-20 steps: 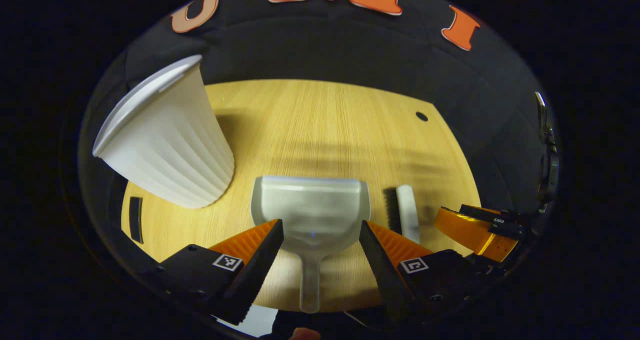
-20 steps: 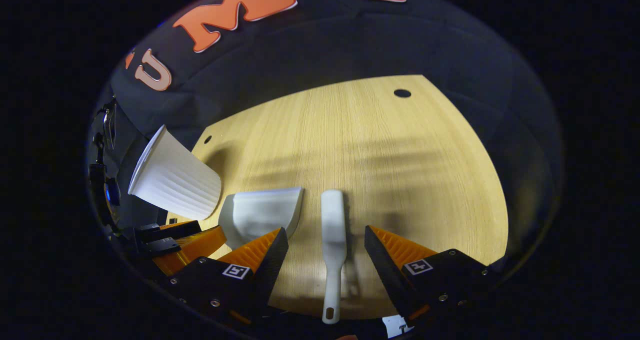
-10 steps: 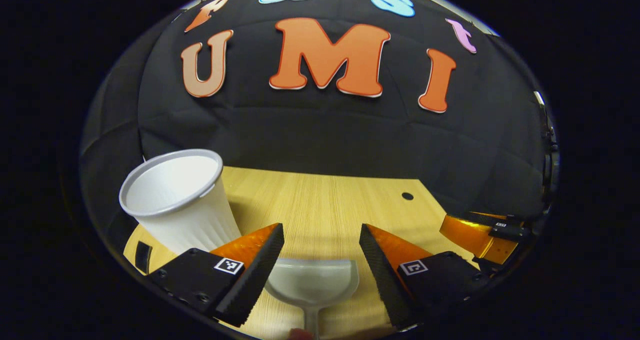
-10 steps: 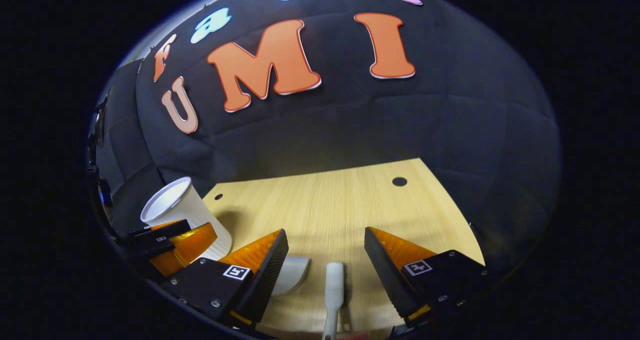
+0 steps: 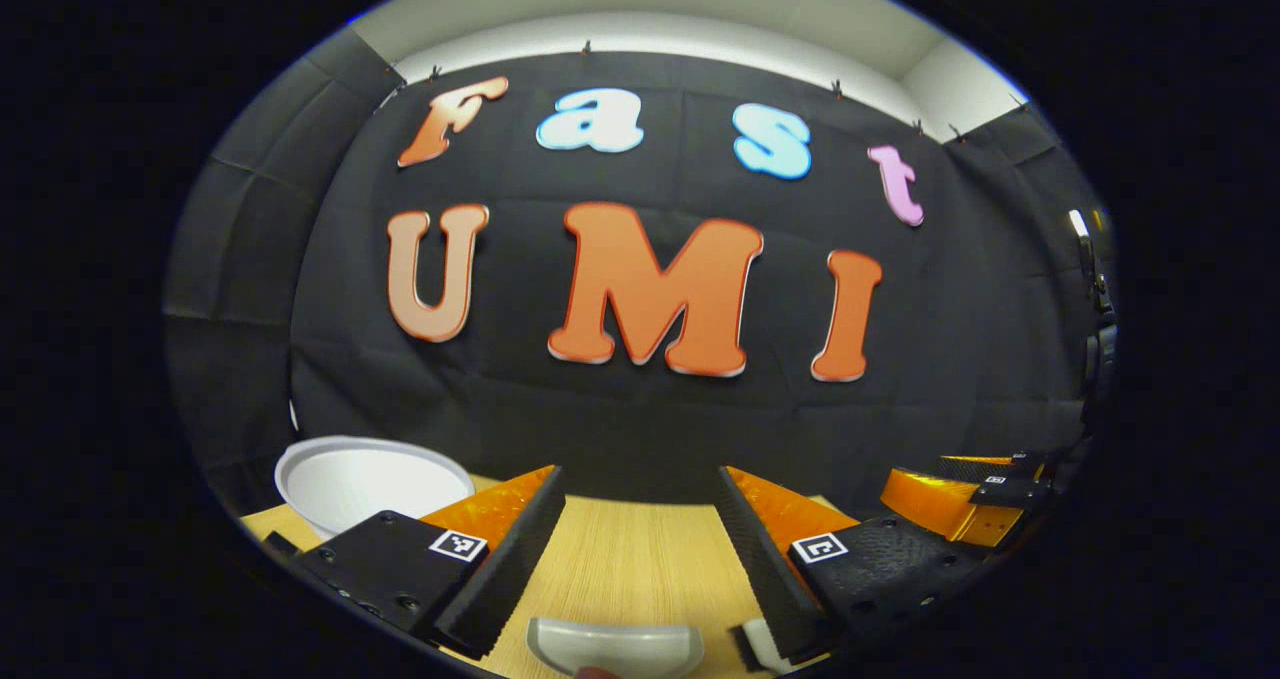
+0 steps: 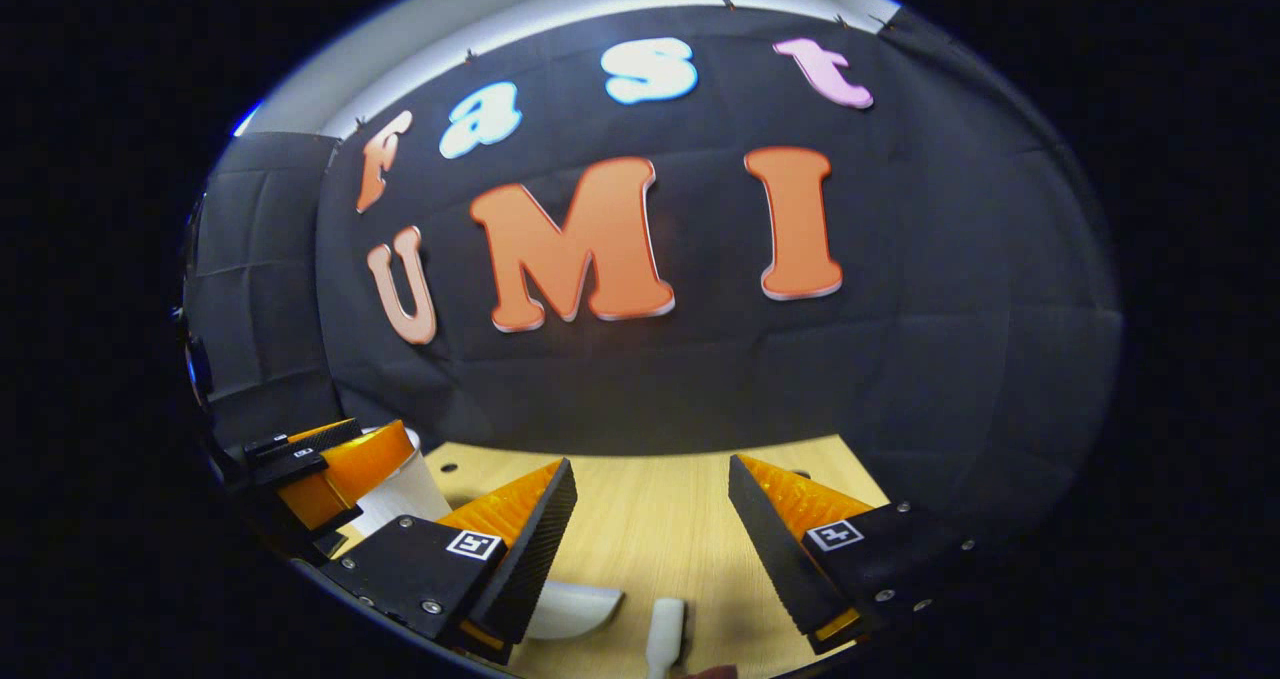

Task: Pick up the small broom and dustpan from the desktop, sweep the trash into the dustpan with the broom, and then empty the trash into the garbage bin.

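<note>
Wooden desktop (image 5: 620, 559) carries the dustpan (image 5: 615, 647), low between the left gripper (image 5: 640, 539)'s spread, empty fingers. Just right lies the broom (image 6: 665, 631) (its tip) between the right gripper (image 6: 652, 529)'s parted fingers. Left stands the white garbage bin (image 5: 370, 474).

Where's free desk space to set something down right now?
Bare wood runs from the dustpan and broom back to the wall cloth, rightward to the desk edge. Crowded at left: the white bin, the dustpan and the left gripper sit close together.
</note>
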Tool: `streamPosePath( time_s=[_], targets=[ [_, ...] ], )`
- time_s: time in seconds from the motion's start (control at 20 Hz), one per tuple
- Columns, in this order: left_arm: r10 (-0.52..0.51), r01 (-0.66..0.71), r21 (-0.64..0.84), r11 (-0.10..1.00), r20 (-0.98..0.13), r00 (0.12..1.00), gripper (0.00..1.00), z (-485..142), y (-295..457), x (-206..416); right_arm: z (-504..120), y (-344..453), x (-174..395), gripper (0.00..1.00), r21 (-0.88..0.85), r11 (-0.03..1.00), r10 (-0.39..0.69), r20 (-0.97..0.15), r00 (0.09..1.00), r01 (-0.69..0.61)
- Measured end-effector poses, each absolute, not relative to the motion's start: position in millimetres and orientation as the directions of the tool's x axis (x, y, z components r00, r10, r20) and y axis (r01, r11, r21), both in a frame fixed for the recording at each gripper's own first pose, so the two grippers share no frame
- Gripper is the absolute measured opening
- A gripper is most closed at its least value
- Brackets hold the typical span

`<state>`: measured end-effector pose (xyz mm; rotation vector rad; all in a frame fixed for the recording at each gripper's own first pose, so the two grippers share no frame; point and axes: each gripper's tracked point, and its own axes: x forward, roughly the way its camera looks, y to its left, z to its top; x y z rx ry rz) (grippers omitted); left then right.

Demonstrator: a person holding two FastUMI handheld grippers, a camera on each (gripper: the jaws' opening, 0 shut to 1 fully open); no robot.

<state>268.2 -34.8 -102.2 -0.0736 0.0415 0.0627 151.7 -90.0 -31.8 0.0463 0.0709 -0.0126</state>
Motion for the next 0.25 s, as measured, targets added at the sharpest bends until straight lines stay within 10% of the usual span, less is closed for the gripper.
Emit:
streamPosePath(
  time_s=[0.25],
  targets=[
    [0.06,-0.061,-0.057,0.997,-0.012,0.998,0.95,-91,-38,261,3,-88,147,0.94,-0.037,0.998,-0.038,0.079,0.996,0.041]
  ],
)
